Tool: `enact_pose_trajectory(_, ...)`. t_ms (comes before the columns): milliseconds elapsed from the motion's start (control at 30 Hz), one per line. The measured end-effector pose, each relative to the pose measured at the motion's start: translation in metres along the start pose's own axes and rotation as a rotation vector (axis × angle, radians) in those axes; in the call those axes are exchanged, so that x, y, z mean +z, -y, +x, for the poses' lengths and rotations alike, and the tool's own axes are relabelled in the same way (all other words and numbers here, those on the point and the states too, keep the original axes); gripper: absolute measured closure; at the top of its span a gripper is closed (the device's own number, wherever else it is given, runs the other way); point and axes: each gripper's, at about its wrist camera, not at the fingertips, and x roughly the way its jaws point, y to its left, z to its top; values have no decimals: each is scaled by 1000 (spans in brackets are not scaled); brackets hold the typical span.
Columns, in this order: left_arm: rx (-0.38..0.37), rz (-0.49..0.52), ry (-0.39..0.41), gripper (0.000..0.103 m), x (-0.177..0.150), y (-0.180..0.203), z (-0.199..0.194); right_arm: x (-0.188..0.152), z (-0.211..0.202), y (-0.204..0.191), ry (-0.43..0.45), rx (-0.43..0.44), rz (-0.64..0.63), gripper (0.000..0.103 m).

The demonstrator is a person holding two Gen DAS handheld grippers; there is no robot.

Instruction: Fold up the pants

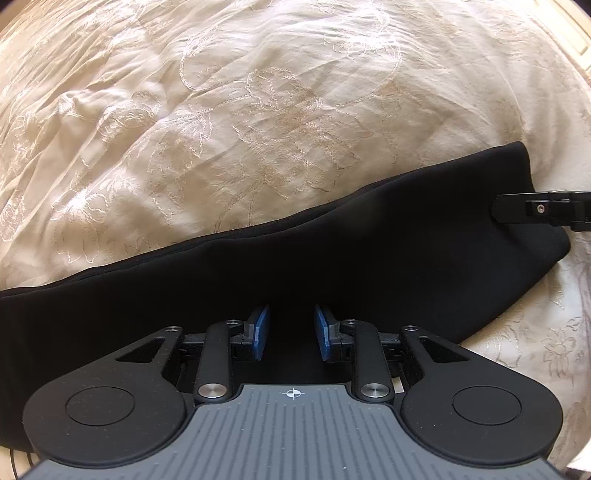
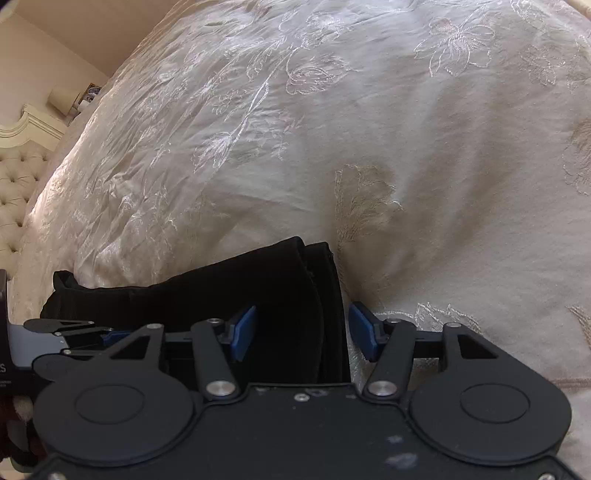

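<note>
Two grippers work over the black pants (image 1: 295,266), which lie as one long folded strip across the near part of the bed. We hold the left gripper (image 1: 291,336) low above the middle of this strip; its blue pads (image 1: 260,334) stand apart with only dark cloth between them, and they clamp nothing. We hold the right gripper (image 2: 303,334) at one end of the pants (image 2: 258,295), pointing forward over the bed. Its jaws are spread wide: one blue pad (image 2: 243,332) is above the black fabric and the other is above the bedspread (image 2: 406,147), just beside the cloth edge. In the left wrist view the right gripper (image 1: 495,208) comes in from the right border and reaches the end of the strip; we cannot tell if it touches.

At that end, layered edges of the fabric show one over another. In the right wrist view the left gripper (image 2: 107,338) is seen at the left side, near the pants.

The bedspread (image 1: 258,110) is cream, wrinkled, with embroidered flowers. Beyond the far left corner of the bed there is a tufted headboard (image 2: 16,184) with a white carved frame, and a beige wall (image 2: 74,29) behind.
</note>
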Motion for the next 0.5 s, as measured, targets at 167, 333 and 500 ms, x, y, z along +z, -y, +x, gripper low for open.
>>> enact_pose_trajectory(167,-8,-4,-6,77,2,-2,0,6,8,5,-34,52,-30,38)
enact_pose_trajectory(333,-7,-8,-5,77,3,-1,-1,4,3,10,-32,70,-37,52)
enact_pose_trajectory(500,-28,-25,5,77,1,-7,-3,2,-9,7,-17,111,25,95)
